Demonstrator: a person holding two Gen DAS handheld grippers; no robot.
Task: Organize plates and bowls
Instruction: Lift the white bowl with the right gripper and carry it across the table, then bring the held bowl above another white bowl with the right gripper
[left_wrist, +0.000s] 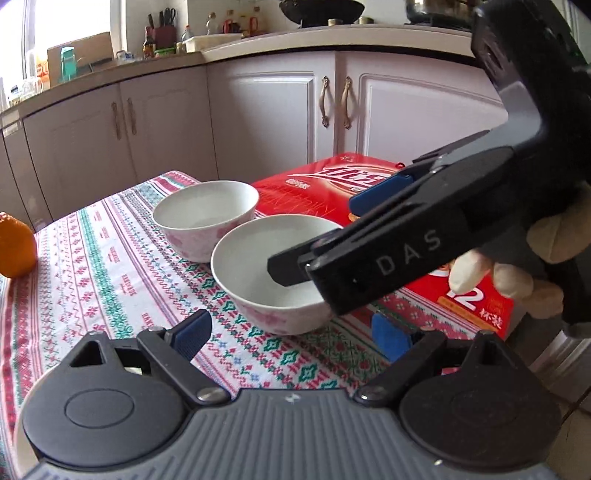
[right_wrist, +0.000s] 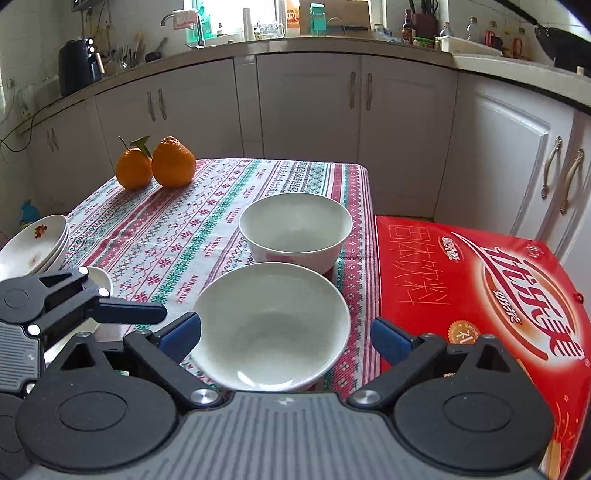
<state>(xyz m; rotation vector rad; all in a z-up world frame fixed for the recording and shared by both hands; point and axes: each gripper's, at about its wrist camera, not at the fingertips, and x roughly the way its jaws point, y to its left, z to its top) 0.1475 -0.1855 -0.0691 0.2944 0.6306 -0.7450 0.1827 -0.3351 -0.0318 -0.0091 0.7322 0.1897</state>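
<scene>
Both spread wide, gripping nothing: right gripper (right_wrist: 286, 334) straddling near bowl (right_wrist: 271, 325), left gripper (left_wrist: 291, 330) close behind. Risking knocking far bowl (right_wrist: 295, 229) or grippers colliding.

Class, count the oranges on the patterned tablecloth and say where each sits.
2: the leafy orange and the bumpy-topped orange, side by side at the tablecloth's far-left corner. None appear hidden.

near bowl (right_wrist: 271, 328) on table (right_wrist: 177, 229), straight ahead of me | far bowl (right_wrist: 295, 229) just behind it | box (right_wrist: 480, 295) right of both, beside table edge | two oranges (right_wrist: 155, 164) touching, far left corner | plate stack (right_wrist: 33, 243) at left edge | cabinets (right_wrist: 306, 103) behind table
</scene>
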